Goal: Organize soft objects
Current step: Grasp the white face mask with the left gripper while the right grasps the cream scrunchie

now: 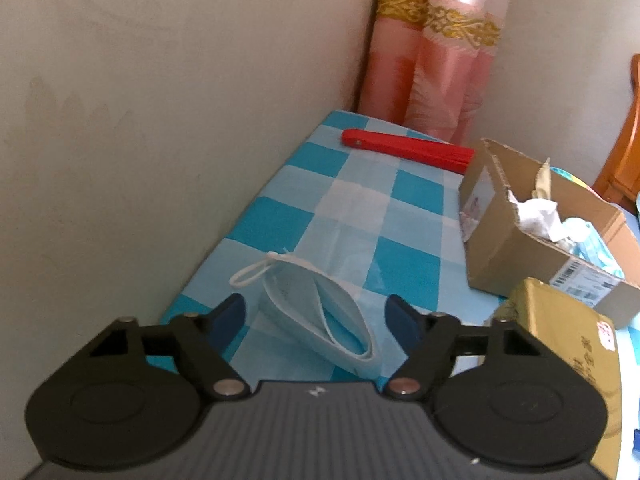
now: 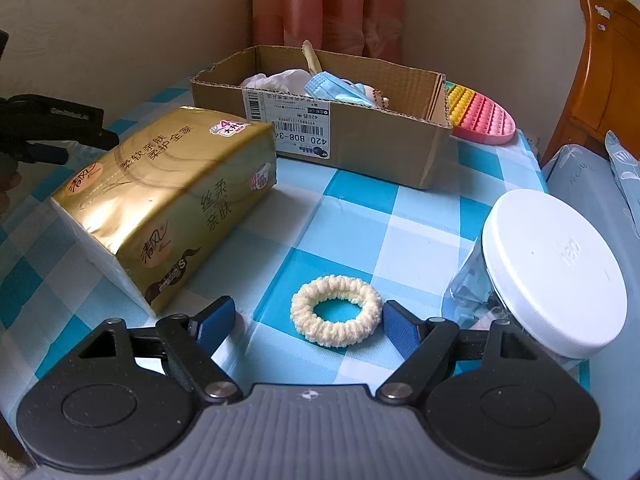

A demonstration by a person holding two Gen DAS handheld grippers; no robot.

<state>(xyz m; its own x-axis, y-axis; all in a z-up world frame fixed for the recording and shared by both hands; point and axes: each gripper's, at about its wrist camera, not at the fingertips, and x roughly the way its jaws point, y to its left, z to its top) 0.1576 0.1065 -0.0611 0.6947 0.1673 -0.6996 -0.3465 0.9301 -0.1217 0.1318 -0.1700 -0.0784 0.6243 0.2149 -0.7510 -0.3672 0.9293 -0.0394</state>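
A folded light-blue face mask (image 1: pixel 320 312) with a white ear loop lies on the blue-and-white checked tablecloth (image 1: pixel 360 200). My left gripper (image 1: pixel 318 312) stands open around the mask, its blue pads clear of it on both sides. A cream fluffy hair scrunchie (image 2: pixel 335 310) lies flat on the cloth between the fingers of my right gripper (image 2: pixel 310 316), which is open; the right pad (image 2: pixel 400 328) sits right beside the scrunchie. A cardboard box (image 2: pixel 360 136) (image 1: pixel 520 248) holds white tissue and blue masks. The left gripper (image 2: pixel 56 136) shows dark at the left edge of the right wrist view.
A gold tissue pack (image 2: pixel 168 196) (image 1: pixel 568 352) lies left of the box. A red folded fan (image 1: pixel 408 148) rests near the wall. A clear jar with a white lid (image 2: pixel 552 276) stands at the right, a rainbow bubble toy (image 2: pixel 480 116) behind the box. Curtain and wooden furniture stand beyond.
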